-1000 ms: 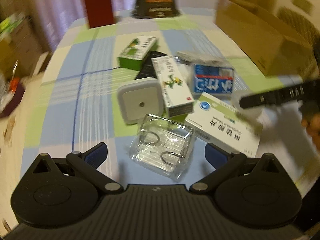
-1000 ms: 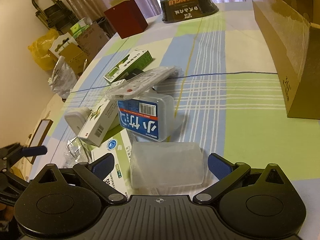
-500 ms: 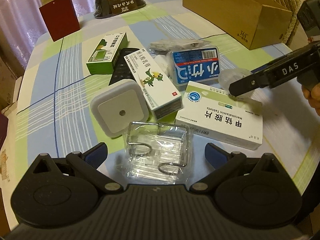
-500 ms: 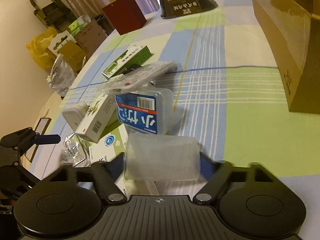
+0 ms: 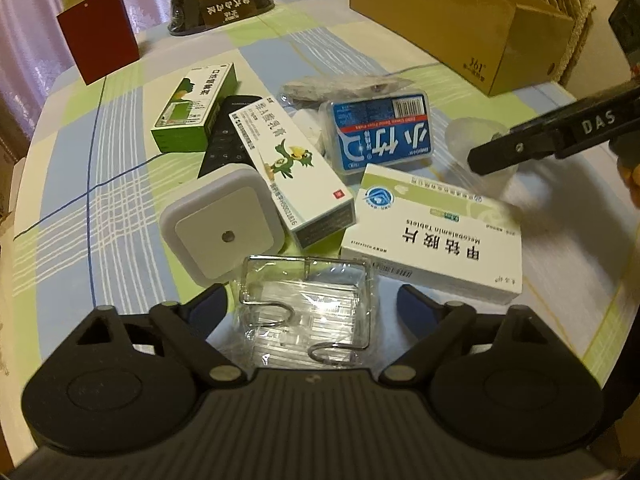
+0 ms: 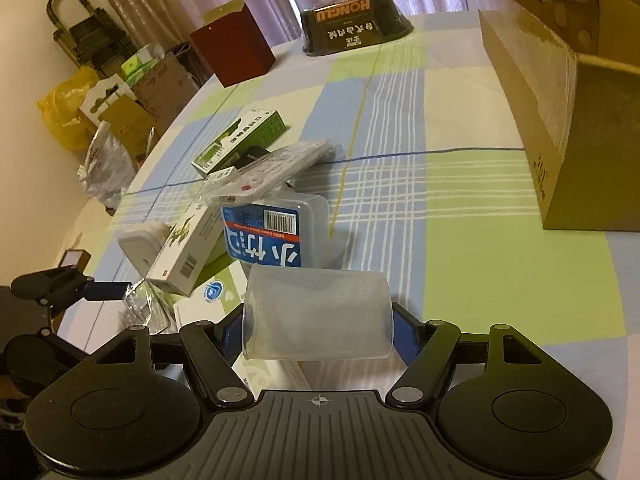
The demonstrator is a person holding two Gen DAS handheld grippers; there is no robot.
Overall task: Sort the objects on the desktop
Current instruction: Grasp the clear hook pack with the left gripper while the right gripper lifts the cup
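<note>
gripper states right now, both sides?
Left gripper: open, the bagged wire hooks lying between its fingers, not gripped.
Right gripper: shut on the translucent plastic cup, held on its side.

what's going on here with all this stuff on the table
A person is sorting a pile of small items on a checked tablecloth, with a gripper in each hand. The right gripper is shut on a clear plastic cup lying sideways between its fingers. The left gripper is open around a clear packet of metal hooks, not yet clamped. Medicine boxes, a blue floss-pick box and a white night light lie in the pile. A cardboard box sits beyond.
</note>
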